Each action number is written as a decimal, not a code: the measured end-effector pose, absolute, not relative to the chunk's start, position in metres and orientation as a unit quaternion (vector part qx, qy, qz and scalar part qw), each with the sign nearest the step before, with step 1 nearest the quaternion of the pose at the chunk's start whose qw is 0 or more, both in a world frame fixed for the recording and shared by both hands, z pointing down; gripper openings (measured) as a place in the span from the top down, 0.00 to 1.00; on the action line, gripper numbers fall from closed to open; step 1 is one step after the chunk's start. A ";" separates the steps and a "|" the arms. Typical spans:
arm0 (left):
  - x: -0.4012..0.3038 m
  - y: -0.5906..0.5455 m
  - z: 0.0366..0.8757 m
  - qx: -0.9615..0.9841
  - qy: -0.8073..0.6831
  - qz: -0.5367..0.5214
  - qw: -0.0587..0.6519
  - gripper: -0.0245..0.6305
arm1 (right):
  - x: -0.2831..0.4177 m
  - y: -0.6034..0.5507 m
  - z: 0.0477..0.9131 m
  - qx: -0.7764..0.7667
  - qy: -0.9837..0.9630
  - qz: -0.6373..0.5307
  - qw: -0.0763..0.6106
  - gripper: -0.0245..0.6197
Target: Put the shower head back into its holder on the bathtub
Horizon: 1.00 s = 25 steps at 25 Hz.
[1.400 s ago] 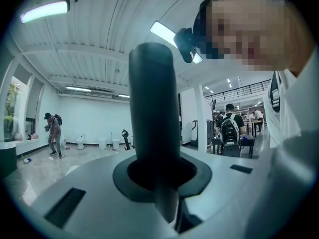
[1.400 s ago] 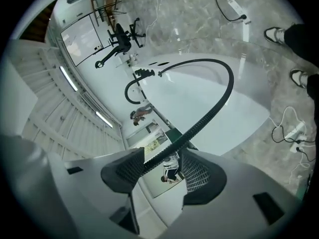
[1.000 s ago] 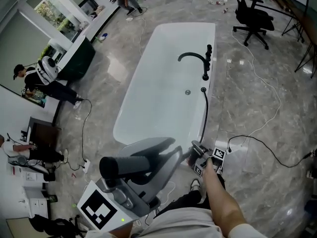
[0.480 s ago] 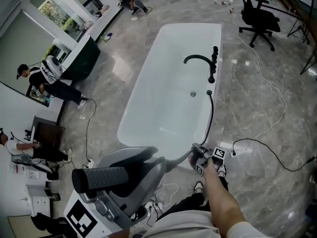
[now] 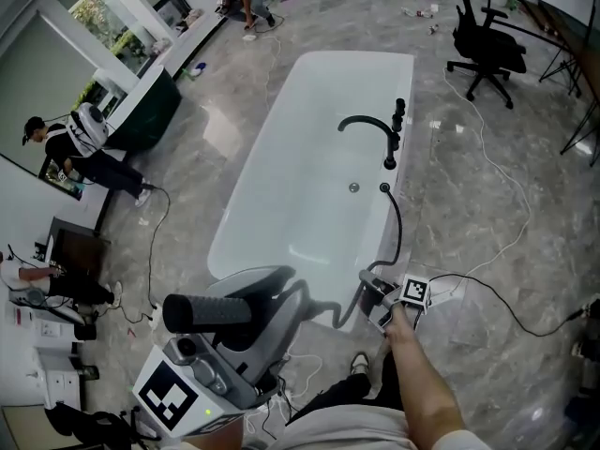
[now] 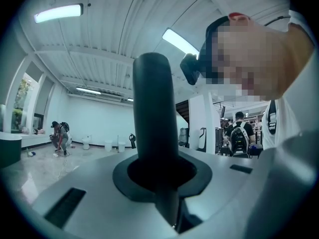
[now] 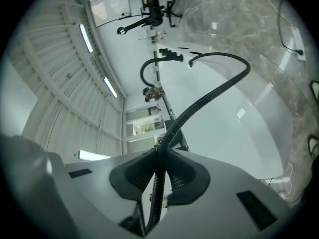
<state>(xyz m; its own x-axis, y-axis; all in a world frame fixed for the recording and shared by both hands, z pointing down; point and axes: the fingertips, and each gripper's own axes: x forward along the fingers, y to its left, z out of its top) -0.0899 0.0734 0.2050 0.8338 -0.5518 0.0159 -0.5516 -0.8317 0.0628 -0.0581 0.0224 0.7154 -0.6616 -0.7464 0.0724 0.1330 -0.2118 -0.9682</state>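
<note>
The left gripper [image 5: 281, 293] is clamped on the dark cylindrical shower head [image 6: 153, 113]: in the left gripper view the handle stands upright between the black pads, which press on it from both sides. In the head view that gripper is off the near end of the white oval freestanding bathtub [image 5: 281, 204], above the floor, and the shower head sticks out sideways from its jaws. So the shower head is in the gripper, well apart from the fittings on the rim. The right gripper [image 5: 370, 284] is just beside the bathtub's near right corner, with the person's bare forearm [image 5: 417, 378] behind it. Its jaws have just been closing, and the right gripper view shows them narrowed onto the black ribbed hose [image 7: 209, 91], which runs through the gap with the pads touching it. A slack loop of hose hangs between the two grippers. From the right gripper the hose climbs along the bathtub's right edge to a small black fitting [image 5: 384, 187] on the rim. Further along that edge stand a black curved spout [image 5: 366, 123] and black upright fittings [image 5: 398, 112]; which one is the holder I cannot tell. Grey marble floor [image 5: 469, 204] surrounds the bathtub, with a black office chair [image 5: 483, 40] past its far right corner.
</note>
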 end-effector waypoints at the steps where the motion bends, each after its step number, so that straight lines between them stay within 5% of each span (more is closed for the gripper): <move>1: -0.089 0.070 0.210 0.956 -0.290 0.001 0.036 0.88 | -0.056 0.019 0.704 -0.276 0.574 -0.714 0.293 0.85; 9: -0.097 0.045 0.244 0.945 -0.325 0.015 0.046 0.88 | -0.063 -0.001 0.558 -0.224 0.769 -0.561 0.209 0.85; 17: -0.098 0.033 0.242 0.937 -0.347 0.012 0.038 0.88 | -0.041 -0.043 0.487 -0.204 0.796 -0.504 0.265 0.85; 25: -0.070 0.021 0.250 0.929 -0.366 0.025 0.034 0.88 | -0.028 -0.054 0.434 -0.174 0.862 -0.409 0.245 0.85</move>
<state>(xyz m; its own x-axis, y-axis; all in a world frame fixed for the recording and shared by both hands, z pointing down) -0.0704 0.0209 0.2503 0.7302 -0.6796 0.0707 -0.6829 -0.7291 0.0442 -0.0285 -0.0536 0.4337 -0.8194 -0.5007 -0.2791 -0.1002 0.6045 -0.7903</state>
